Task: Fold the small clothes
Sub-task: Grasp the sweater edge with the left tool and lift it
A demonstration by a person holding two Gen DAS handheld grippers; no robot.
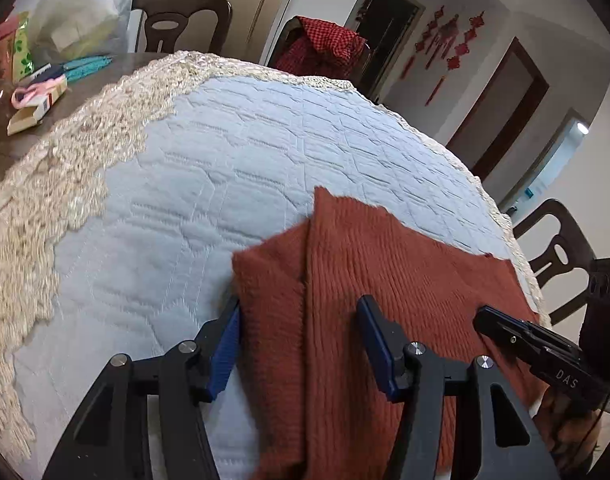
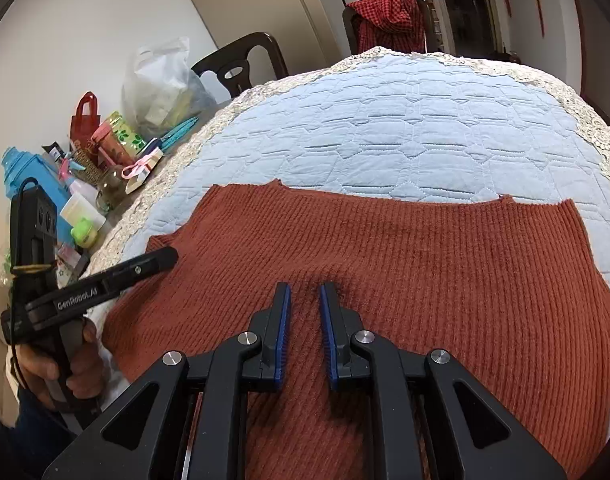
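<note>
**Get a clean grip before the next fold**

Nearest, the right gripper (image 2: 305,300) hovers over the middle of the rust knit garment (image 2: 385,264), its jaws nearly together with a narrow gap, pinching nothing. The left gripper (image 1: 301,320) is spread wide at the garment's left edge, where one flap already lies folded over. A sound next move, I'd judge: pinch both layers at the edge and lift evenly — the ribbed knit will likely stretch. Beyond lies the quilted blue cloth (image 2: 405,128).
</note>
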